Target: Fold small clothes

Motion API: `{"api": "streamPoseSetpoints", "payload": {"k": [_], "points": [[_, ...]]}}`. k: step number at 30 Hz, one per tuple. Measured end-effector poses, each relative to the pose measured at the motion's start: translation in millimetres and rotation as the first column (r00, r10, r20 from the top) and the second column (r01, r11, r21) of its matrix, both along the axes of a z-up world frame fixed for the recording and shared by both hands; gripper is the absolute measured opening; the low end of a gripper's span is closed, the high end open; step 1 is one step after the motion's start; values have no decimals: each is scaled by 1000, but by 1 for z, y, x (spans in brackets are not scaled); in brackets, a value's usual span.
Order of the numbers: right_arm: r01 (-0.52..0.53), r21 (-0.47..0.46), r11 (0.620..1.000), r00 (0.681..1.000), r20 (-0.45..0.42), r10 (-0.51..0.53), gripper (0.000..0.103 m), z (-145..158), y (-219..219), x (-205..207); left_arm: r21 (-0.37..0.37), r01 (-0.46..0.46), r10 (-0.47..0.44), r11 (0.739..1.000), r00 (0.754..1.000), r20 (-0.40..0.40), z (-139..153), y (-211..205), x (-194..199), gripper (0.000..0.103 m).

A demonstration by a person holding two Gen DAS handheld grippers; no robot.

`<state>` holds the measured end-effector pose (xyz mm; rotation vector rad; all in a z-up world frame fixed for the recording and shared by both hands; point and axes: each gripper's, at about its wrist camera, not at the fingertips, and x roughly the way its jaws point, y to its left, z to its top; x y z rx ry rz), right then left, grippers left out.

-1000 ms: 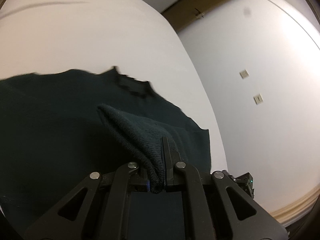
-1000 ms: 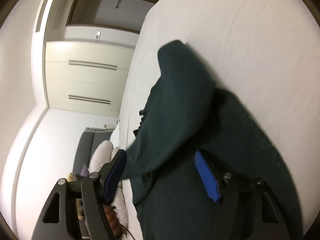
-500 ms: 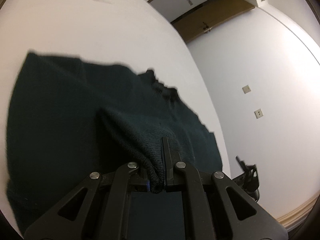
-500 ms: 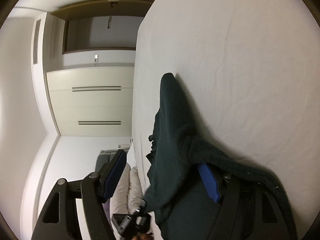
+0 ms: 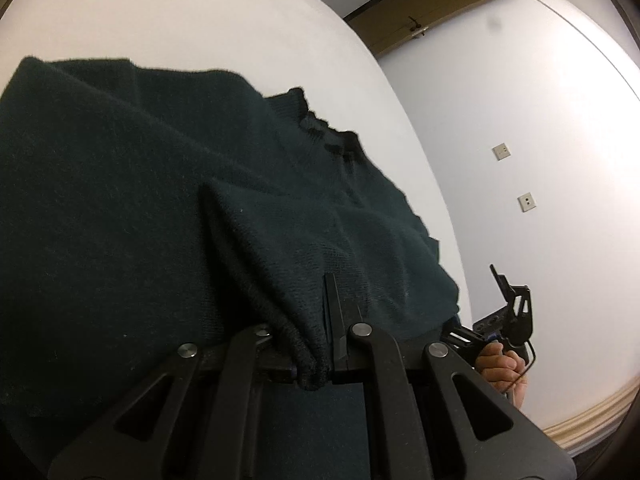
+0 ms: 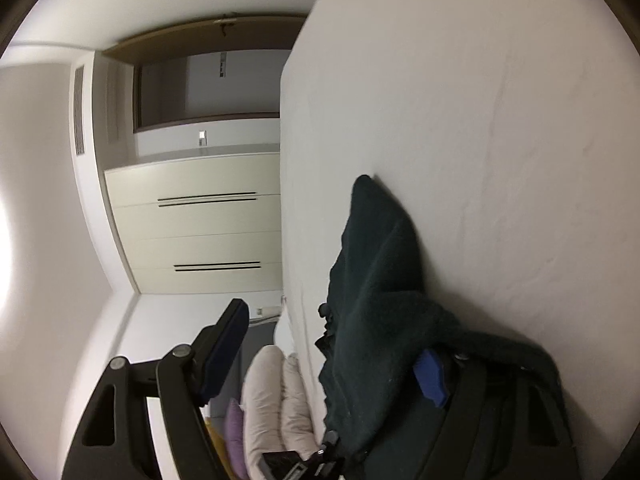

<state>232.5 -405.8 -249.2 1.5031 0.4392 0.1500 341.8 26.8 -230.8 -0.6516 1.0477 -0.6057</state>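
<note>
Your left gripper [image 5: 320,320] fingers pinch a fold of the dark green sweater [image 5: 160,200] on the bed [image 5: 200,20]; your right gripper [image 6: 332,344] gapes, cloth draped over one finger. Next: lay that fold flat, then release.

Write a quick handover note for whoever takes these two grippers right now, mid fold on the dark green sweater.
Left gripper: shut on a pinched fold of the dark green sweater.
Right gripper: jaws apart, gripping nothing; sweater fabric drapes over its one finger.
Sweater lies on the white bed, collar at the far side.
Done: one edge lifted over the body.
Left: lay that fold down, release, finish folding.
</note>
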Motion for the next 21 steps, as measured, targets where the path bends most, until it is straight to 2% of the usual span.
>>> {"api": "streamPoseSetpoints", "payload": {"k": [2, 6, 9, 14, 16, 17, 19, 21], "points": [[-10, -16, 1000, 1000, 9, 10, 69, -2, -1, -2, -7, -2, 2, 1000, 1000, -14, -4, 0, -1, 7], [1, 86, 996, 1000, 24, -3, 53, -20, -11, -7, -22, 11, -11, 1000, 1000, -21, -7, 9, 0, 9], [-10, 83, 997, 1000, 23, 8, 48, -23, -11, -7, -22, 14, -15, 1000, 999, -29, 0, 19, 6, 9], [-31, 30, 999, 1000, -7, 31, 49, -14, -2, -7, -11, 9, -9, 1000, 999, -41, 3, 30, 12, 11], [-58, -4, 998, 998, -32, 58, 54, -7, 5, -12, 4, -11, 11, 1000, 999, -52, 9, 38, 14, 13], [-74, -26, 997, 996, -49, 73, 59, -3, 10, -18, 22, -20, 21, 1000, 998, -55, 12, 43, 14, 13], [-101, -69, 992, 991, -97, 94, 62, 4, 17, -29, 69, -32, 37, 997, 997, -63, 18, 51, 13, 13], [-120, -93, 988, 986, -128, 108, 71, 13, 23, -43, 143, -60, 72, 988, 994, -81, 23, 60, 10, 13]]}}
